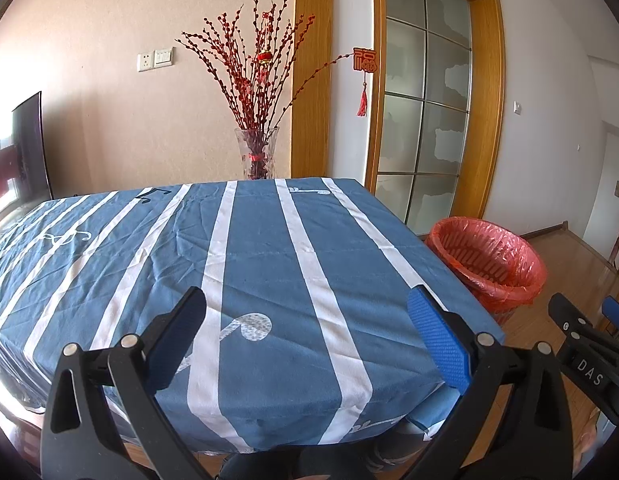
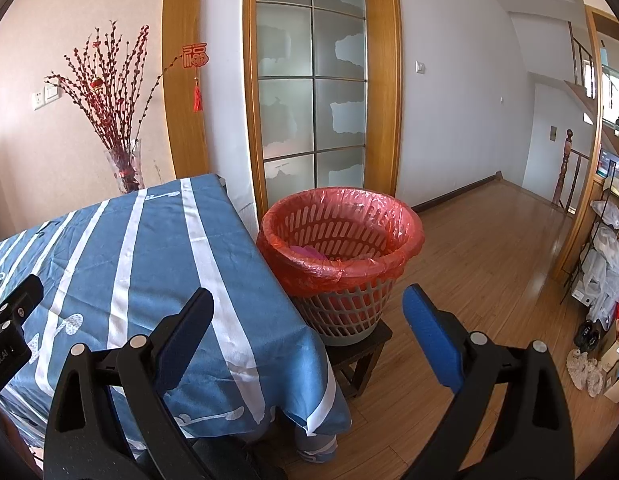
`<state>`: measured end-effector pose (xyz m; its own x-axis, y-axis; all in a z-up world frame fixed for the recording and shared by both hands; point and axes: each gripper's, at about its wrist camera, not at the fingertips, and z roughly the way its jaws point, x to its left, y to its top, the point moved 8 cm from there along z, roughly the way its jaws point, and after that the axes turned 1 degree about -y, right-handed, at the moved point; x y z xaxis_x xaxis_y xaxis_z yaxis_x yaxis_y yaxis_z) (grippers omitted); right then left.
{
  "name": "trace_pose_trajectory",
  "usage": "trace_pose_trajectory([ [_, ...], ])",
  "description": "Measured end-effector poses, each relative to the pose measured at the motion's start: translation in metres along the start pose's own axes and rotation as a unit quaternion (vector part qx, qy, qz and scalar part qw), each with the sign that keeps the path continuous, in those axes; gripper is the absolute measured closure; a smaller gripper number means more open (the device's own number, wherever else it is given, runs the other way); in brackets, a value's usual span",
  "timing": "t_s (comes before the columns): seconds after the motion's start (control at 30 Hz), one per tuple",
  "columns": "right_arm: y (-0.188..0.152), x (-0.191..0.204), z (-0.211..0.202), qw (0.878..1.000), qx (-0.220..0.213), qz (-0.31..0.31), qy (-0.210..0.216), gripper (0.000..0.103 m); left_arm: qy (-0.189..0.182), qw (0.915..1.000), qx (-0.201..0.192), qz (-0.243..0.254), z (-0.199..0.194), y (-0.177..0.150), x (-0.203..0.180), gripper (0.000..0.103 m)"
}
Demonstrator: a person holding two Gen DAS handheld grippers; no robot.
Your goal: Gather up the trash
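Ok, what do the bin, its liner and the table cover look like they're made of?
Bin: looks like grey moulded plastic, matte, with slotted lattice walls. Liner: thin red plastic film, glossy and crinkled, see-through enough to show the slots, folded over the rim. Table cover: woven fabric, probably cotton, matte blue with white stripes; it creases and drapes softly at the corner.

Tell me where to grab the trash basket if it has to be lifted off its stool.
Take the basket by its rolled top rim on the open floor side, coming from above with one finger inside. The table crowds its left side, and the rim is the only narrow edge; the red liner there may slip.
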<state>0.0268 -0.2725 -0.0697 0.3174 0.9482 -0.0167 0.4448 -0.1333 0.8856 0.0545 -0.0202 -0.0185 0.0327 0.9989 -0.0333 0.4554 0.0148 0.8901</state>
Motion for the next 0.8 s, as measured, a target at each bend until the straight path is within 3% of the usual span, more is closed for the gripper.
trace_pose_trajectory([
  [0.8,-0.0022,-0.0002,0.0009,1.000,0.002,0.001,0.000,0.008,-0.002,1.0000,0.003,-0.001,0.0009,-0.0021,-0.0012,0.004],
])
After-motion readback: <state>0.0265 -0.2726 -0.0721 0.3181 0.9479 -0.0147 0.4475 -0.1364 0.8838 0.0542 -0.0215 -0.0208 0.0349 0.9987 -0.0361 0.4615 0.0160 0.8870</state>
